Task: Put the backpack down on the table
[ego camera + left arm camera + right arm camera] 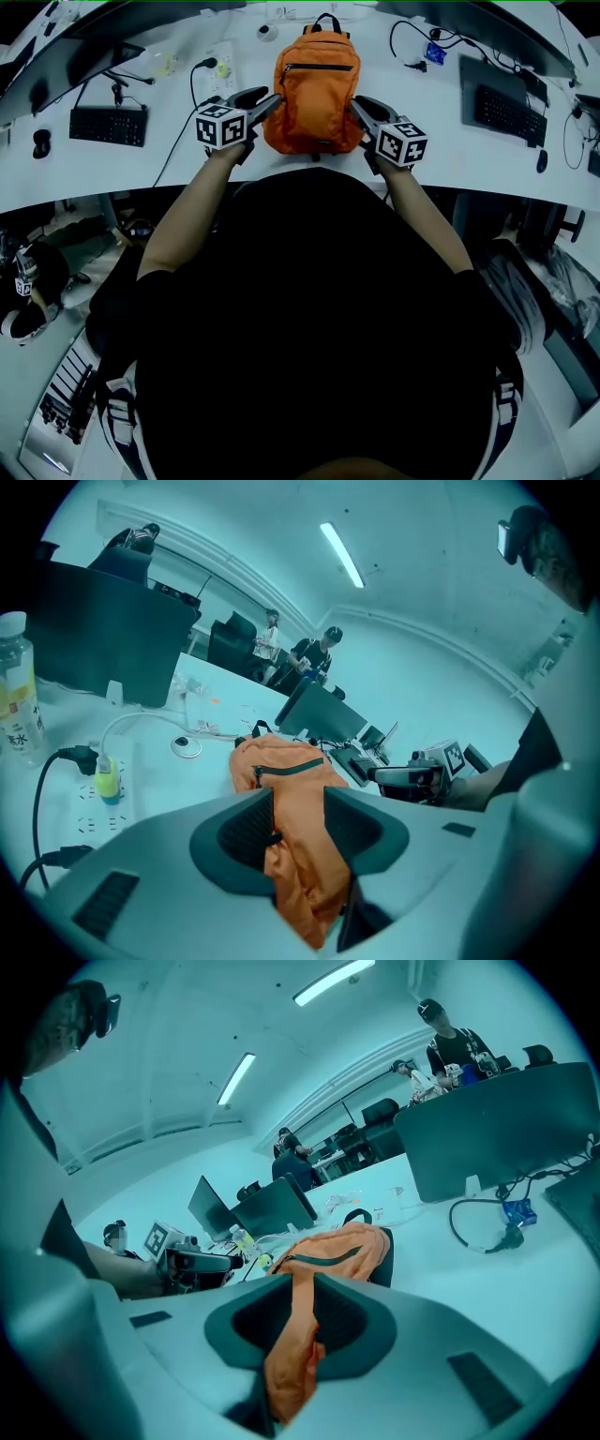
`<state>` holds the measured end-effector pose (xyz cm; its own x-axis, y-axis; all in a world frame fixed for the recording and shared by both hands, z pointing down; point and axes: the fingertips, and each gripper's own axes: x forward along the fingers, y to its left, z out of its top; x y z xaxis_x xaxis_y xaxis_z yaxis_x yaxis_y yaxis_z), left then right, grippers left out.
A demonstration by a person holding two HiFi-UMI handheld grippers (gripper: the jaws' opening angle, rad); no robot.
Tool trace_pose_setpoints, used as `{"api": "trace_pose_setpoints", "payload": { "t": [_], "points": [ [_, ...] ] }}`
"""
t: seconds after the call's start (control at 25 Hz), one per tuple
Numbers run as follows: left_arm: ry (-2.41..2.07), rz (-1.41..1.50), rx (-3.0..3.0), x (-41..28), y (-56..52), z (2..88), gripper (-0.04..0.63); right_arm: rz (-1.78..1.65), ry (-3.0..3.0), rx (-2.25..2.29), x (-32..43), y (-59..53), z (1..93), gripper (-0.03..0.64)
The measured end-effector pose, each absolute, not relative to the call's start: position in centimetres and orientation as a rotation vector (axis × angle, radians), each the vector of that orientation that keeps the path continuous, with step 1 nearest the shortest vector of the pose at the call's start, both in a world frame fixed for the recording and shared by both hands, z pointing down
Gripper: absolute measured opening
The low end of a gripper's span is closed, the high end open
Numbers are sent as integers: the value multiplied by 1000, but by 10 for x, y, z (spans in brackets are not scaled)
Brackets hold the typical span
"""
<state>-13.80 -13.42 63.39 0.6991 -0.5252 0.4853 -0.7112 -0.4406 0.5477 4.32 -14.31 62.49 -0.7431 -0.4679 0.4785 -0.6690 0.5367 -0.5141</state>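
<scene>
The left hand-held gripper (298,827) is clenched on a thick fold of orange fabric at the left side of the backpack (319,89). The right hand-held gripper (298,1321) pinches a thinner fold at its right side, jaws almost together. The backpack stands upright between them, its black handle at the far end, near the middle of the white bench (169,164); whether its base rests on the bench I cannot tell. Further out are a black keyboard (108,125) at the left and another keyboard (506,112) at the right.
</scene>
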Motion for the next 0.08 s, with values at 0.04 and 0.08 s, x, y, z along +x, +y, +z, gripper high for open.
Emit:
{"api": "trace_pose_setpoints", "payload": {
  "t": [0.04,0.08],
  "points": [
    [-939,308,2147,-138,-133,633,179,1010,-2494,944,43,-141,624,80],
    [-939,303,2150,-137,-131,631,169,1006,-2494,941,44,-139,623,78]
  ]
}}
